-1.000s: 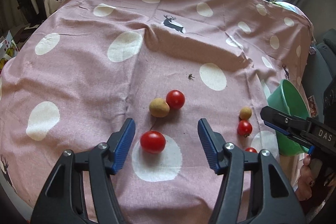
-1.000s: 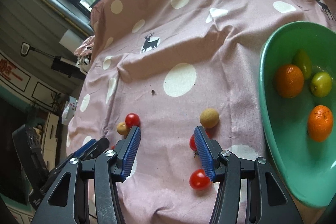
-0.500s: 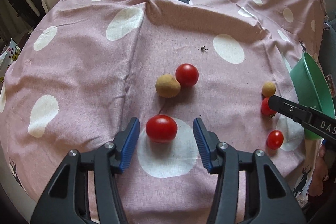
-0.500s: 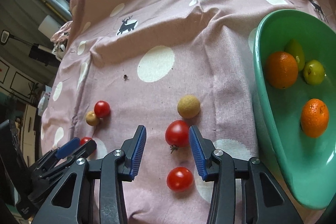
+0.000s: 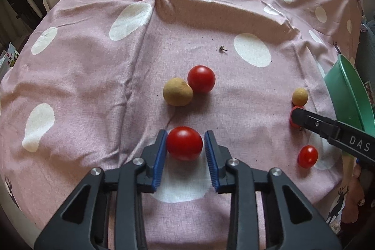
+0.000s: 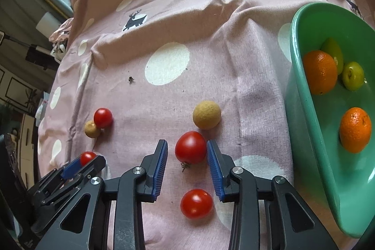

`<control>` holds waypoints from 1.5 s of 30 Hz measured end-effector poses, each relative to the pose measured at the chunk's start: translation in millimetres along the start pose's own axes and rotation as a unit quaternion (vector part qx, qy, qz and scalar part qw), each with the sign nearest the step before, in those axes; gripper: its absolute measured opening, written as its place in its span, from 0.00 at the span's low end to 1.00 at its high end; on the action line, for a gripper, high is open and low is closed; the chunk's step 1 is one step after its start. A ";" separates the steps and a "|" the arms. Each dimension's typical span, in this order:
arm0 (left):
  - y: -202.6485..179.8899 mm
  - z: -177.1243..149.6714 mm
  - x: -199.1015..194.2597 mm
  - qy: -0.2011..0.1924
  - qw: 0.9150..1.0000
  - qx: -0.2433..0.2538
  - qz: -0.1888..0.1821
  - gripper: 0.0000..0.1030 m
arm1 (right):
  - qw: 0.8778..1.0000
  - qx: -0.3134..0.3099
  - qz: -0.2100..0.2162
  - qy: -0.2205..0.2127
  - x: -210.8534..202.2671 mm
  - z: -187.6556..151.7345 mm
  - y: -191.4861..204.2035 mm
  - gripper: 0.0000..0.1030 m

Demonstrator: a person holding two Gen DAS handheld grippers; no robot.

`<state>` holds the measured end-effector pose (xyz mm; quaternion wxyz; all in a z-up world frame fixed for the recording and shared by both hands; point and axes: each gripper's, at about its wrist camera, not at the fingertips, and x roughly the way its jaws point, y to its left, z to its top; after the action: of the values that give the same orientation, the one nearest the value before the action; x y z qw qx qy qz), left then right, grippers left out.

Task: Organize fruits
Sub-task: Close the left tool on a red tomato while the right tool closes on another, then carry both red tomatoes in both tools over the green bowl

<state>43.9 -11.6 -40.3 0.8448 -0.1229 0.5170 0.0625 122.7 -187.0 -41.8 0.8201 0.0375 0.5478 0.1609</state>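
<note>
My left gripper (image 5: pixel 185 138) points down at the pink dotted cloth (image 5: pixel 93 76), its closing blue pads pressed on a red tomato (image 5: pixel 184 143). My right gripper (image 6: pixel 187 144) straddles another stemmed tomato (image 6: pixel 191 147). Its jaws are closing: the right pad touches the fruit and a gap shows at the left pad. Loose on the cloth lie a third tomato (image 6: pixel 196 203), a tan round fruit (image 6: pixel 206 114), and a tomato (image 5: pixel 201 82) touching a tan fruit (image 5: pixel 177 95). The green bowl (image 6: pixel 293 50) at the right holds two oranges (image 6: pixel 320 72) and green fruits (image 6: pixel 352 75).
A small dark stem scrap (image 5: pixel 221 48) lies on the cloth beyond the fruits. The cloth rises in folds toward the back. A window and cluttered room edges surround the table. A hand (image 5: pixel 358 182) shows under the right tool.
Both grippers have sunk toward the cloth and tipped further down. Each pair of jaws has narrowed from wide apart to close around its own tomato.
</note>
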 end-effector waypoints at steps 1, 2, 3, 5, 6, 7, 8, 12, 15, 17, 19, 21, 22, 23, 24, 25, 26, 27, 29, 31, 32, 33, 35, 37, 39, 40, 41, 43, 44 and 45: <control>-0.7 -0.1 0.2 -0.001 1.000 0.001 0.000 0.27 | 1.000 -0.001 -0.001 0.000 0.8 0.0 0.6 0.35; -2.0 0.1 0.6 -0.003 1.000 0.003 0.002 0.27 | 1.000 -0.003 -0.003 0.001 1.6 -0.2 1.1 0.34; -2.6 0.1 0.7 -0.004 1.000 0.004 0.003 0.27 | 1.000 -0.004 -0.004 0.002 2.9 -0.3 1.9 0.32; -3.6 0.4 1.1 -0.005 1.000 0.002 0.001 0.27 | 1.000 -0.006 -0.004 0.005 5.5 -0.6 3.1 0.30; -4.2 0.5 1.4 -0.005 1.000 0.001 -0.001 0.27 | 1.000 -0.007 -0.004 0.005 6.6 -0.8 3.8 0.29; -4.5 0.6 1.0 -0.006 1.000 -0.001 -0.003 0.27 | 1.000 -0.007 -0.004 0.004 6.9 -1.0 4.5 0.29; -4.8 0.5 0.1 -0.007 1.000 -0.002 -0.005 0.27 | 1.000 -0.009 -0.005 0.002 6.9 -1.2 5.1 0.29; -6.9 0.7 -7.2 -0.019 1.000 -0.002 -0.015 0.27 | 1.000 -0.012 0.003 0.000 4.8 -1.5 6.5 0.29; -7.8 1.7 -16.3 -0.036 0.999 -0.005 -0.029 0.27 | 1.000 -0.014 0.008 -0.008 -1.3 -1.1 7.8 0.29; -9.3 2.4 -25.2 -0.055 0.998 -0.008 -0.036 0.27 | 1.000 -0.014 0.013 -0.017 -8.3 -0.9 7.8 0.29; -11.1 3.8 -34.6 -0.075 0.996 -0.008 -0.049 0.27 | 0.999 -0.014 0.019 -0.025 -15.3 -0.8 7.2 0.29; -12.2 3.9 -44.5 -0.092 0.993 -0.010 -0.071 0.27 | 0.999 -0.014 0.023 -0.038 -25.1 -0.6 6.8 0.29; -12.8 4.0 -49.1 -0.100 0.992 -0.012 -0.080 0.27 | 0.999 -0.015 0.023 -0.045 -29.4 0.0 7.1 0.29; -13.8 3.9 -53.6 -0.108 0.990 -0.014 -0.087 0.27 | 0.998 -0.015 0.023 -0.053 -35.2 0.2 6.6 0.29; -15.0 3.8 -58.2 -0.116 0.989 -0.016 -0.092 0.27 | 0.998 -0.015 0.024 -0.062 -41.1 0.4 6.0 0.29; -16.9 3.6 -63.0 -0.125 0.987 -0.017 -0.098 0.27 | 0.997 -0.016 0.025 -0.070 -46.7 0.6 5.3 0.29; -19.1 2.9 -67.2 -0.133 0.985 -0.015 -0.105 0.27 | 0.997 -0.015 0.026 -0.076 -51.4 1.0 5.0 0.29; -22.5 2.8 -71.8 -0.140 0.984 -0.013 -0.113 0.27 | 0.996 -0.014 0.026 -0.084 -56.5 1.5 4.4 0.29; -31.2 3.4 -80.2 -0.151 0.980 -0.003 -0.128 0.27 | 0.994 -0.012 0.026 -0.103 -69.0 1.6 1.6 0.29; -39.1 3.8 -87.9 -0.162 0.977 0.005 -0.141 0.27 | 0.992 -0.009 0.020 -0.121 -80.1 1.8 -1.7 0.29; -43.8 4.3 -91.3 -0.166 0.975 0.009 -0.149 0.27 | 0.991 -0.007 0.014 -0.131 -86.1 1.7 -3.8 0.29; -48.4 4.9 -94.4 -0.169 0.973 0.013 -0.156 0.27 | 0.990 -0.006 0.008 -0.140 -90.8 1.5 -5.8 0.29; -58.1 8.5 -98.3 -0.174 0.970 0.016 -0.168 0.27 | 0.988 -0.001 -0.003 -0.156 -100.4 1.4 -11.5 0.29; -67.1 13.6 -100.7 -0.179 0.967 0.012 -0.178 0.27 | 0.986 0.007 -0.005 -0.169 -109.6 1.0 -19.6 0.29; -78.0 17.5 -101.9 -0.182 0.965 0.015 -0.190 0.27 | 0.983 0.018 -0.006 -0.181 -118.4 1.4 -29.2 0.29; -84.9 19.5 -101.5 -0.181 0.963 0.017 -0.196 0.27 | 0.982 0.023 -0.008 -0.187 -122.4 1.4 -34.3 0.29; -91.1 20.5 -101.6 -0.180 0.963 0.020 -0.201 0.27 | 0.981 0.027 -0.013 -0.192 -126.3 1.5 -39.6 0.29; -105.9 23.8 -99.2 -0.175 0.961 0.030 -0.212 0.27 | 0.979 0.035 -0.021 -0.201 -133.8 0.9 -50.7 0.29; -114.2 25.0 -97.4 -0.172 0.961 0.037 -0.215 0.27 | 0.977 0.042 -0.028 -0.205 -137.5 1.0 -57.8 0.29; -122.2 25.7 -95.3 -0.170 0.960 0.044 -0.216 0.27 | 0.976 0.049 -0.033 -0.210 -141.3 0.5 -64.8 0.29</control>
<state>50.8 -120.1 73.0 0.9182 -0.1818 0.3292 -0.1245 88.4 -291.3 68.2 0.9190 0.0926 0.3713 0.0948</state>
